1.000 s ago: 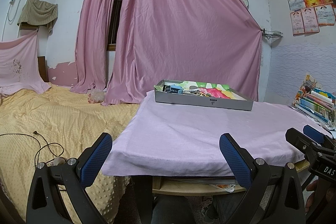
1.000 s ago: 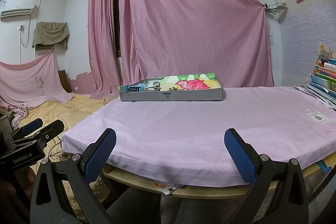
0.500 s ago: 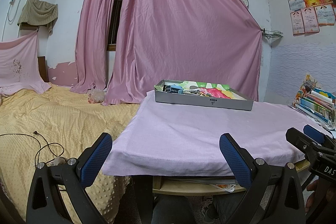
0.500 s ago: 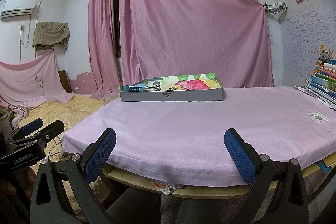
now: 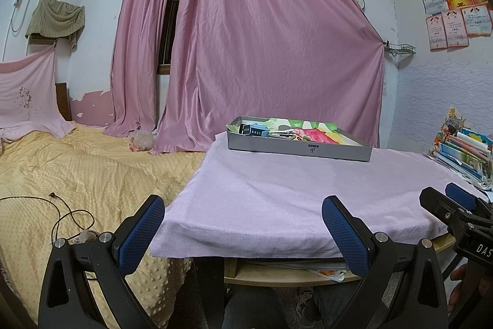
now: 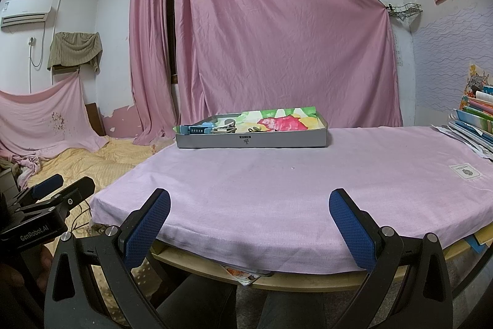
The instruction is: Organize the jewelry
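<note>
Hovering at the tabletop (image 6: 277, 190) near edge, left gripper (image 5: 243, 224) and right gripper (image 6: 249, 218), jaws spread wide, empty; grey tray (image 6: 251, 141) well beyond

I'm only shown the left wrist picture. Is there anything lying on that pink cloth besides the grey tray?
Observer: Yes. The right wrist view shows a small white label patch on the cloth, near its right edge, by the books.
Operator: Does that camera catch the tool I'm looking along?
Observer: It does. The left gripper shows at that view's left edge, off the cloth's left corner, with its jaws apart and nothing between them.
</note>
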Motion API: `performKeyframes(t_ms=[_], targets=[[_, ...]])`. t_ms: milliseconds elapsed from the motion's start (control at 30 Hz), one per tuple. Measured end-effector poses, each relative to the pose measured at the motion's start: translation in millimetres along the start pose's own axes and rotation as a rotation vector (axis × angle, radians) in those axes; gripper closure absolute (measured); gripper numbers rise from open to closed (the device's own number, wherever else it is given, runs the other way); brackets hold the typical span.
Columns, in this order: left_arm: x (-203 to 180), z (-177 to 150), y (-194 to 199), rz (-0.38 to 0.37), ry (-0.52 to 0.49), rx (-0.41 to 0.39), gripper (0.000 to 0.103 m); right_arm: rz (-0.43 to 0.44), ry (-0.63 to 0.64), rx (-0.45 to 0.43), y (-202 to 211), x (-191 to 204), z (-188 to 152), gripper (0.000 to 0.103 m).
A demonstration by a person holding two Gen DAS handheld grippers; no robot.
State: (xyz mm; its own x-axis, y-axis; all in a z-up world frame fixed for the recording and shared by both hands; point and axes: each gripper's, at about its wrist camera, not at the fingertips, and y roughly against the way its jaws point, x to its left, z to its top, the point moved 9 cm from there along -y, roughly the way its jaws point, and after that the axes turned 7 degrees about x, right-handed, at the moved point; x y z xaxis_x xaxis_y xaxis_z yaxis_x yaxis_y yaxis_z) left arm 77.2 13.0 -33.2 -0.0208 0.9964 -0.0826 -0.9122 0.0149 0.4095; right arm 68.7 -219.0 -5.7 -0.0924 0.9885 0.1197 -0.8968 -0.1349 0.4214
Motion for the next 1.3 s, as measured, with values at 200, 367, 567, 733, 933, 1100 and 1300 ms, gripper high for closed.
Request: performKeyframes(t_ms=[200,367,567,733,933,1100,1300], targets=[[0.0,-0.1,-0.1,-0.001,0.0,0.001,0.0,-0.001,-0.001,0.0,0.0,-0.1,-0.1,0.002],[-0.2,0.0,-0.1,0.0,-0.001,0.001,0.0,0.0,-0.001,0.0,0.0,-0.3,0.1,0.002],[0.2,-0.2,0.1,0.0,-0.001,0.001,0.0,0.0,-0.001,0.0,0.0,-0.3,0.1,0.002],[-0.6,-0.4,-0.1,-0.004,-0.004,0.002,0.0,0.0,-0.001,0.001,-0.2,-0.3,-0.1,0.002],[1.3,-2.2,2.7,-0.006,-0.006,0.002,0.0,0.0,-0.001,-0.001,0.1,0.2,-0.3,0.002],[4.0,-2.1,3.3,0.002,0.008,0.007,0.0,0.001,-0.002,0.0,-0.4,0.8,-0.5,0.002],[4.6,-0.9,2.3,0.017,0.009,0.01,0.0,0.001,-0.001,0.001,-0.6,0.7,-0.6,0.002]])
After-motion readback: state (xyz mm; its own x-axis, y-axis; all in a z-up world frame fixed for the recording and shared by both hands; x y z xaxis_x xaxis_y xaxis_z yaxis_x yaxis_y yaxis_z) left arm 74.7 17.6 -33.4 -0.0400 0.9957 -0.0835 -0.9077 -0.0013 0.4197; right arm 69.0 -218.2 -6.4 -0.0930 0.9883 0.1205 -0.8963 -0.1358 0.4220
